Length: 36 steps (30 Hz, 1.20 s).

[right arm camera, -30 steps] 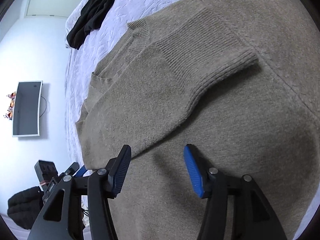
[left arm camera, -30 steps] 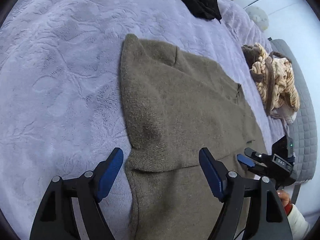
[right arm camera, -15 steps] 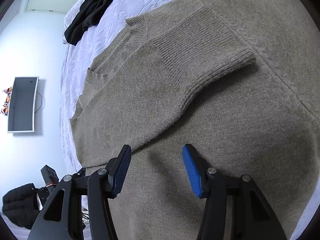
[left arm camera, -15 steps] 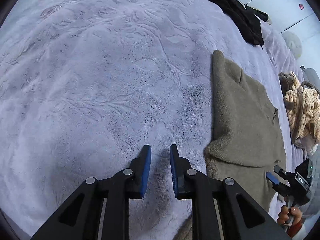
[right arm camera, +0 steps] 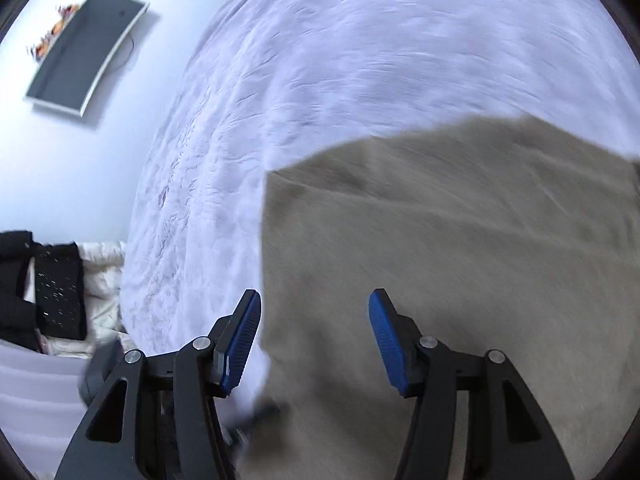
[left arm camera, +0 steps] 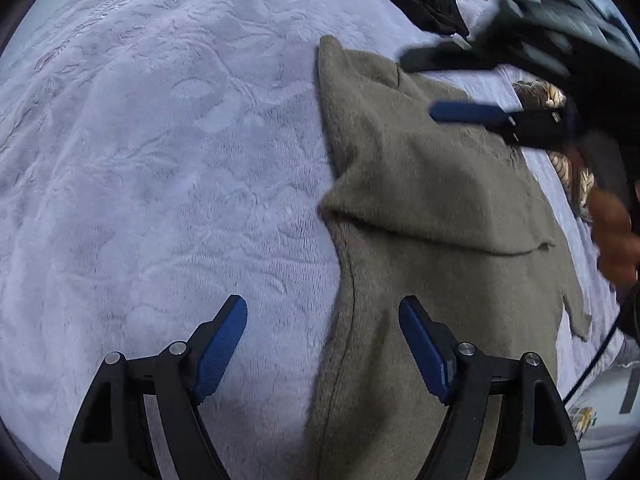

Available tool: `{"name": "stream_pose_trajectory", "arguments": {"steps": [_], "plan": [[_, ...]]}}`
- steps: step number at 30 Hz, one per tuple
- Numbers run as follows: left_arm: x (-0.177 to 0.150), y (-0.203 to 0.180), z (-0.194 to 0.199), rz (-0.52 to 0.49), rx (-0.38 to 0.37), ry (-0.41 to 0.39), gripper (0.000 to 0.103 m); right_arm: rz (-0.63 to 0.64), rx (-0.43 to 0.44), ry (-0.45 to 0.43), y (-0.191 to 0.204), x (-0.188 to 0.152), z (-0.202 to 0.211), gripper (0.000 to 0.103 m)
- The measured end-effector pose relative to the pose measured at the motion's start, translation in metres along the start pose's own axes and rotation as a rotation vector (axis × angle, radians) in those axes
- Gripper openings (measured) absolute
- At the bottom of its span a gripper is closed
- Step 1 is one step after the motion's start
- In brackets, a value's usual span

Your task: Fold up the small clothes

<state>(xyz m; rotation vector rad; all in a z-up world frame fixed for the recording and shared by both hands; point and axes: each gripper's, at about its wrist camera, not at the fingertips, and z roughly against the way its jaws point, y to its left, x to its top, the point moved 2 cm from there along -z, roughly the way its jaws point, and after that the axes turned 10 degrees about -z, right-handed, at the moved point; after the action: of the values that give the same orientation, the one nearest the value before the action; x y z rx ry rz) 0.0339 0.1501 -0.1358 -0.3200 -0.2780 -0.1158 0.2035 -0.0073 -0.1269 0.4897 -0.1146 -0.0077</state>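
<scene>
In the left wrist view, the left gripper [left arm camera: 322, 342] fills the bottom of the frame with its blue pads spread wide and nothing between them. The olive sweater [left arm camera: 420, 208] runs from the bottom centre up toward the upper middle, its long axis roughly in line with the claw's pointing direction. Its left edge passes straight up through the gap between the pads, so the left pad sits over the lavender blanket [left arm camera: 160, 160] and the right pad over knit. The right gripper [left arm camera: 448, 84] reaches in from the upper right, blurred, over the sweater's far end; it looks parted

In the right wrist view, the right gripper [right arm camera: 314, 338] at the bottom centre is likewise spread and empty. The sweater [right arm camera: 460, 260] occupies the lower right, its corner at mid-frame and one straight edge dropping down between the pads, blanket [right arm camera: 360, 60] to the left. The picture is smeared, so height above the cloth cannot be told

Judging by this, each claw already straddles a hem: left nearer the near end, right the far one
</scene>
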Motion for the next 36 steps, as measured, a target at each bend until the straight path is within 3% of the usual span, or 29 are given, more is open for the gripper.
{"name": "stream_pose_trajectory", "arguments": {"steps": [2, 4, 5, 6, 9, 11, 14, 17, 21, 24, 30, 36], "plan": [[-0.008, 0.0, -0.002, 0.013, 0.0, -0.001, 0.079, 0.05, -0.08, 0.023, 0.021, 0.007, -0.024, 0.061], [-0.014, -0.003, -0.003, 0.01, 0.008, -0.005, 0.079, 0.112, -0.256, 0.054, 0.035, 0.009, -0.058, 0.059], [-0.017, -0.005, -0.002, 0.001, 0.014, -0.012, 0.079, 0.125, -0.316, 0.052, 0.035, 0.008, -0.067, 0.05], [-0.019, -0.006, -0.002, -0.004, 0.018, -0.019, 0.079, 0.119, -0.321, 0.037, 0.035, 0.009, -0.07, 0.024], [-0.023, -0.007, -0.001, -0.003, 0.028, -0.042, 0.079, 0.056, -0.189, -0.024, 0.032, 0.016, -0.056, 0.009], [-0.027, -0.005, -0.003, -0.012, 0.041, -0.041, 0.079, 0.061, -0.151, -0.029, 0.031, 0.021, -0.053, 0.009], [-0.031, -0.01, -0.006, -0.04, 0.078, -0.032, 0.08, 0.088, -0.129, 0.042, 0.028, 0.02, -0.067, 0.014], [-0.029, -0.026, -0.017, -0.034, 0.067, -0.011, 0.101, 0.049, -0.044, 0.018, 0.022, 0.015, -0.048, 0.014], [-0.036, -0.035, -0.024, -0.061, 0.095, 0.006, 0.101, 0.03, 0.091, 0.054, 0.009, -0.016, -0.017, 0.014], [-0.039, -0.036, -0.017, -0.037, 0.095, -0.01, 0.101, -0.015, 0.181, 0.135, -0.001, -0.047, -0.025, 0.014], [-0.053, -0.025, 0.005, 0.006, 0.153, -0.003, 0.101, -0.037, 0.22, 0.245, -0.01, -0.072, -0.063, 0.014], [-0.054, -0.028, 0.025, 0.009, 0.189, 0.003, 0.101, 0.031, 0.176, 0.174, -0.018, -0.102, -0.021, 0.014]]}}
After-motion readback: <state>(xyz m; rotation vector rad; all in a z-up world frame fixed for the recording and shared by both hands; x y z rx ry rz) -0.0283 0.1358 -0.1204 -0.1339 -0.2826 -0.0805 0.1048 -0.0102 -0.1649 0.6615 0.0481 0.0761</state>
